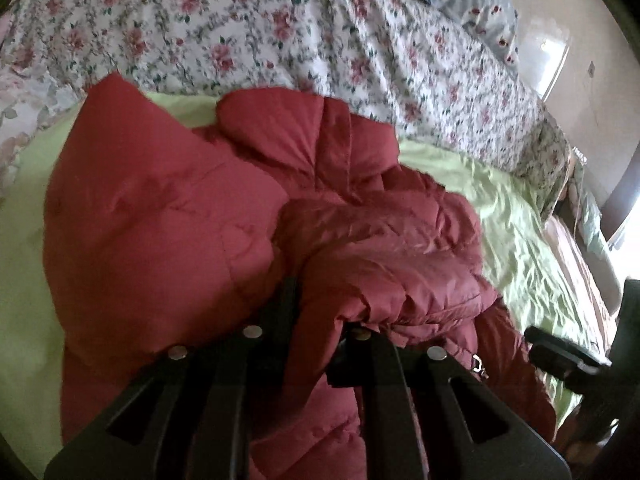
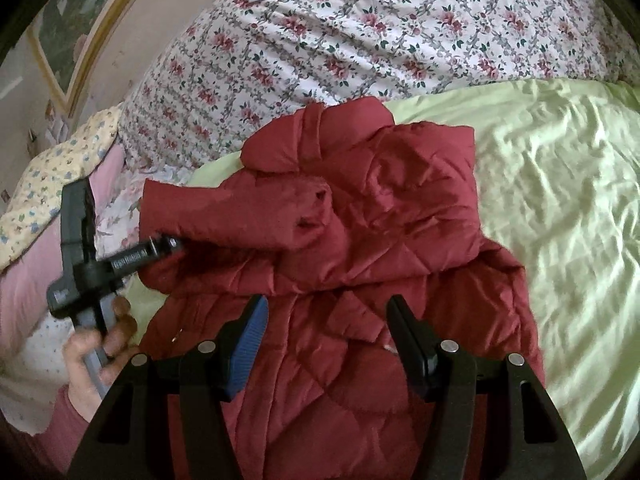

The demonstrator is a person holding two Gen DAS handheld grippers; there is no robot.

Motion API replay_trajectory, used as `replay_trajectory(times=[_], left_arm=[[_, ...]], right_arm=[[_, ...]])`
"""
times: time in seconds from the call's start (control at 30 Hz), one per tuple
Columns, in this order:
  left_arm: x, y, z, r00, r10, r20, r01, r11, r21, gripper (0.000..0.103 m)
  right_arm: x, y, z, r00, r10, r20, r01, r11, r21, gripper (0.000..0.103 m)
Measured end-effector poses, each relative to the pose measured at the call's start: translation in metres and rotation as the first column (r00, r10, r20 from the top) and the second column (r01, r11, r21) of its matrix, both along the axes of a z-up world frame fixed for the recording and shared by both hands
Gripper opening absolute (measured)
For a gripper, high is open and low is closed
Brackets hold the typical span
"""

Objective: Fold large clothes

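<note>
A red quilted jacket [image 2: 360, 240] lies crumpled on a pale green sheet [image 2: 560, 200], below a floral duvet [image 2: 360, 40]. The left gripper [image 1: 316, 312] is clenched on a jacket fold. The right gripper [image 2: 326, 344] hovers over the jacket, released, jaws spread wide.

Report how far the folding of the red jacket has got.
Done: the red quilted jacket lies on the green sheet, one sleeve folded across its body. In hand: the left tool is shut on a bunched fold of jacket; the right tool hovers open above the lower part. Left: the jacket looks rumpled and uneven, so flattening and the final folds seem to remain.
</note>
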State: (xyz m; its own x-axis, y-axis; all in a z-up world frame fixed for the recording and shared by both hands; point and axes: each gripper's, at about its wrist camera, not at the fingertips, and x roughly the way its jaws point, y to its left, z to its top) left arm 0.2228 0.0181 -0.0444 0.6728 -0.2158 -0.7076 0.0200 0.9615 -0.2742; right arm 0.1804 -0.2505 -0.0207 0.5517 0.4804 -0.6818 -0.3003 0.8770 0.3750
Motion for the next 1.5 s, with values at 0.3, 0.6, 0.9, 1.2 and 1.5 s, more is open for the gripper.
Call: replay_trajectory(times=[0.3,0.6,0.9,1.2,1.5], left_arm=[[0.000,-0.010,-0.017,0.999,0.010,-0.034,-0.009,1.000,0.011,0.011],[0.006,-0.008,-0.016,0.998,-0.006,-0.067,0.006,1.000,-0.012,0.016],[-0.003,-0.005,-0.012,0.988,-0.087,-0.127,0.076,0.993,-0.095,0.036],[-0.023,0.006,0.017,0.999,-0.054,-0.008,0.053,0.997,-0.049,0.077],[0.011,0.061,0.027,0.997,0.077,0.021,-0.077,0.997,0.026,0.077]], right_arm=[[0.079,0.002,-0.023,0.993,0.024,-0.117,-0.001,0.980,0.199,0.071],[0.129,0.025,-0.076,0.950,0.090,-0.298,0.023,0.935,0.354,0.034],[0.122,0.014,-0.050,0.978,0.031,-0.207,0.040,0.942,0.333,0.008],[0.112,-0.013,-0.014,0.994,-0.083,-0.074,0.097,0.975,0.199,0.007],[0.107,-0.028,-0.031,0.992,-0.103,-0.074,0.111,0.987,0.114,0.007]])
